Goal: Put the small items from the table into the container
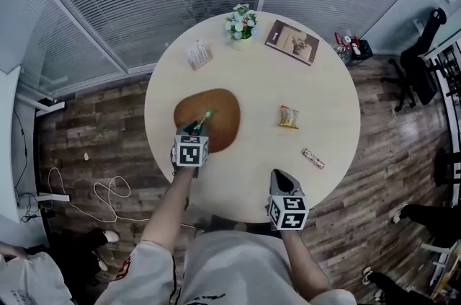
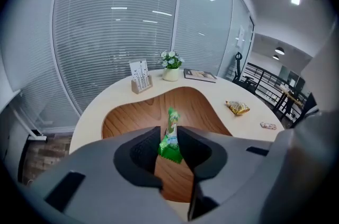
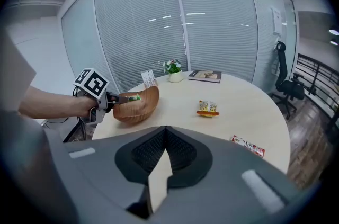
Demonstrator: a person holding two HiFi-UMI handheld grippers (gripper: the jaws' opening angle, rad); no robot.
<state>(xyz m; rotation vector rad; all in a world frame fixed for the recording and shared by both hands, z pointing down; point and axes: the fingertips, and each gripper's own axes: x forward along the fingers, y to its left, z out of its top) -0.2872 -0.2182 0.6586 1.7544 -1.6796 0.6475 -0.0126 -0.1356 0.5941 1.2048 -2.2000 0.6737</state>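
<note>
Over the bowl point(image 1: 227, 112), left gripper point(image 1: 197, 126) clamped on green packet point(image 2: 171, 135), long axis along jaws, tip forward; right gripper point(image 3: 165, 132) closed.

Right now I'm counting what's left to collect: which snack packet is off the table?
The green packet, gripped by the left gripper above the wooden bowl; the yellow packet and the red-white bar lie on the table.

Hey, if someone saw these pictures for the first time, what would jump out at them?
The left gripper pinches a green packet above the brown wooden bowl on the left of the round table. Two more items lie loose to its right: a yellow snack bag mid-table and a red-and-white bar nearer the edge. The right gripper hangs shut and empty at the table's near rim.
</note>
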